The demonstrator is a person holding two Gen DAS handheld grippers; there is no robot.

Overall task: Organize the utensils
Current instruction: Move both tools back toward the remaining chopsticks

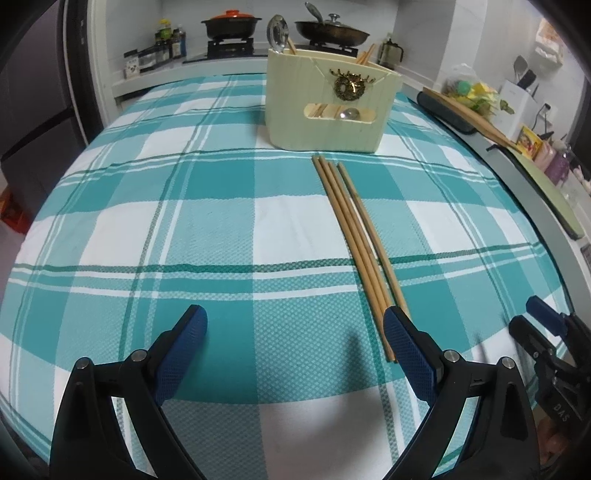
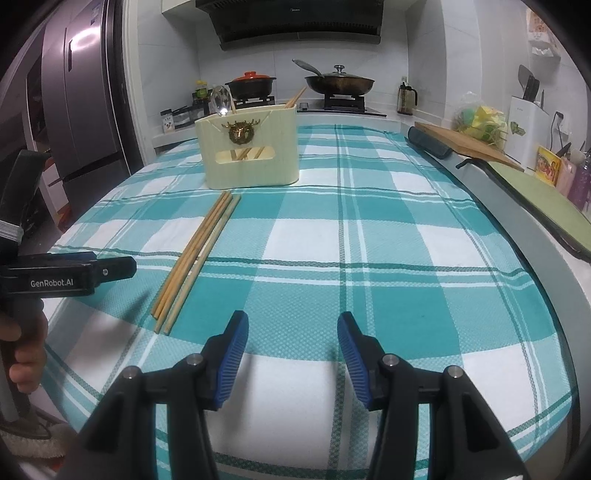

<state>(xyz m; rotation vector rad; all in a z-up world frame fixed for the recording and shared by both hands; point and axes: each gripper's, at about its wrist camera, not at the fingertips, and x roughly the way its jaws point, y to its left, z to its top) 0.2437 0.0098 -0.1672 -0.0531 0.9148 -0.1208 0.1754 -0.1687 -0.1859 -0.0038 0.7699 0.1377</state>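
Several wooden chopsticks (image 1: 354,236) lie side by side on the teal checked tablecloth (image 1: 184,221), pointing toward a cream utensil holder (image 1: 332,107) at the far end. The holder has a spoon (image 1: 277,33) and chopsticks in it. My left gripper (image 1: 295,332) is open just above the cloth; its right finger (image 1: 406,350) is over the chopsticks' near ends. My right gripper (image 2: 293,339) is open and empty, to the right of the chopsticks (image 2: 199,254). The holder (image 2: 251,147) stands beyond them. The left gripper's body (image 2: 66,275) shows at the left edge.
A stove with a red-lidded pot (image 2: 251,83) and a pan (image 2: 338,83) is behind the table. A cutting board (image 2: 465,144) and a green mat (image 2: 543,199) lie on the counter to the right. A fridge (image 2: 81,110) stands at the left.
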